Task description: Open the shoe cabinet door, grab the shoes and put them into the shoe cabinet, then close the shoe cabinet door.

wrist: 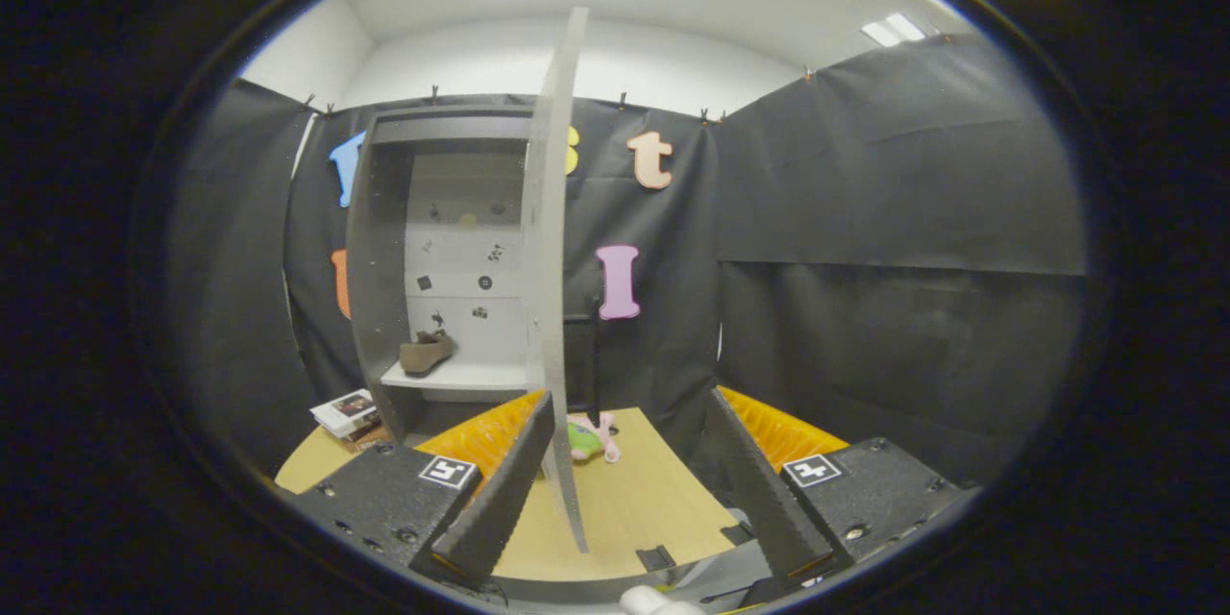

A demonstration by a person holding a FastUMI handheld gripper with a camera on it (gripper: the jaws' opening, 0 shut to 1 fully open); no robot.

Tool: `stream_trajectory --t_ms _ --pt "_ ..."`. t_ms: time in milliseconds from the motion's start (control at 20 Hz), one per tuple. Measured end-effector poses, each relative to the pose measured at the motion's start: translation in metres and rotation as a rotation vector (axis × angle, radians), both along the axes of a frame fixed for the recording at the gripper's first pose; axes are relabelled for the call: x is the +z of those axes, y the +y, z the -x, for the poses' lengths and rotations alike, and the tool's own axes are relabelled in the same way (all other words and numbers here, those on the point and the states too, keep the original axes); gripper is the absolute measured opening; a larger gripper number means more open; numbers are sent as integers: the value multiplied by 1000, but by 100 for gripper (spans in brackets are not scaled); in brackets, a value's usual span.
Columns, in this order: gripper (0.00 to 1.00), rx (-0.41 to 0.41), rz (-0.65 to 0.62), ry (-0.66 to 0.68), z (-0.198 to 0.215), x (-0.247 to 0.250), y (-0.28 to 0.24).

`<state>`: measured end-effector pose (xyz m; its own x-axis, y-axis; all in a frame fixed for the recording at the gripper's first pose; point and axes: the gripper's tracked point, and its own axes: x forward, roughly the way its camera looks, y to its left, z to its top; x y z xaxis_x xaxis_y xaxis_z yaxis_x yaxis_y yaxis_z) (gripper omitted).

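door (553, 240) of the shoe cabinet (384, 240) stands swung out toward the tool (625, 490), seen nearly edge-on, its lower edge running down between the two fingers and close beside the left one. the tool's fingers are spread wide apart and clamp nothing; whether the left finger touches the door edge cannot be told.

beyond the fingers and to the left, the cabinet is open, and one brown shoe (426, 352) sits on its pale shelf (461, 375), inside the compartment. so the opening step looks done, and at least one shoe is already stowed.

just ahead of the fingers, on the tabletop (634, 500), lies a small pink and green thing (591, 437), soft-looking, too small to name surely; it does not read as a shoe. left of the cabinet's foot, a stack of booklets (344, 411) rests on the tabletop.

no second shoe can be made out on the tabletop. judging from this, what is left is closing the door: the tool is well placed beside its free edge to push it back toward the cabinet, to the left and away.
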<state>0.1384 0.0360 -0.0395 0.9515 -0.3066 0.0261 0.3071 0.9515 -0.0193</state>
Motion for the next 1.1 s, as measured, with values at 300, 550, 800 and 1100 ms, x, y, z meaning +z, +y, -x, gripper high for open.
stream_trajectory --t_ms 300,550,800,1100 --pt "100 146 -35 161 -31 -109 103" --pt "100 267 -78 282 -76 -203 167" --pt "100 353 -86 368 -122 -279 211" --pt "100 417 -109 502 -173 -363 246"
